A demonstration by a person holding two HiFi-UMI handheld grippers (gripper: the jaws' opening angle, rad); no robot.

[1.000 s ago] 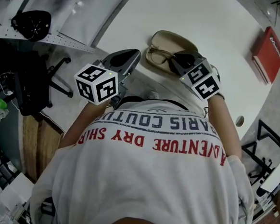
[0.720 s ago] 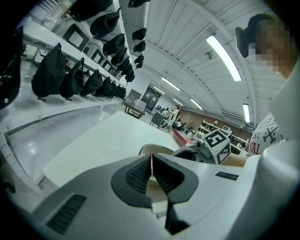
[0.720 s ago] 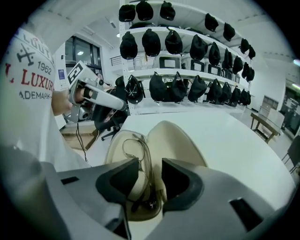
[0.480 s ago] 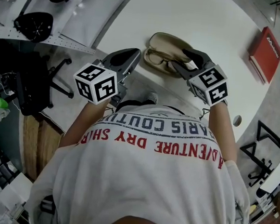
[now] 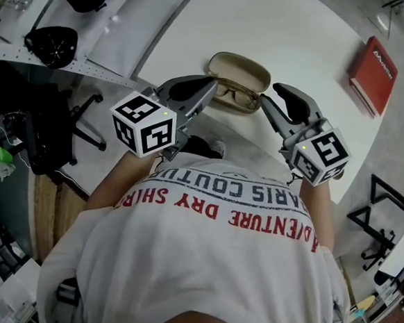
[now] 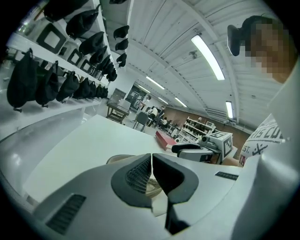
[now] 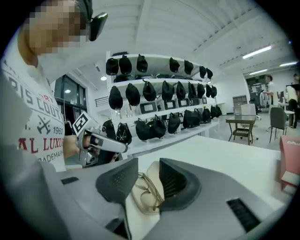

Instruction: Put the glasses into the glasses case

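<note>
The tan glasses case (image 5: 240,73) lies open near the white table's (image 5: 289,32) front edge, with the thin-framed glasses (image 5: 236,95) resting in its lower half. My right gripper (image 5: 277,95) hovers just right of the case, its jaws apart and closing with nothing between them. In the right gripper view the glasses (image 7: 149,192) show below and beyond that gripper's (image 7: 149,171) gap. My left gripper (image 5: 206,89) sits at the case's left side, shut and holding nothing. In the left gripper view (image 6: 151,157) the case rim (image 6: 117,159) peeks past the jaws.
A red book (image 5: 372,73) lies at the table's far right. Shelves with black caps (image 5: 55,41) run along the left, and an office chair (image 5: 58,132) stands below them on the floor. The person's white shirt fills the lower half of the head view.
My right gripper opened, let go of the glasses and drew back up and to the right, leaving them in the case. The left gripper rose slightly beside the case.
</note>
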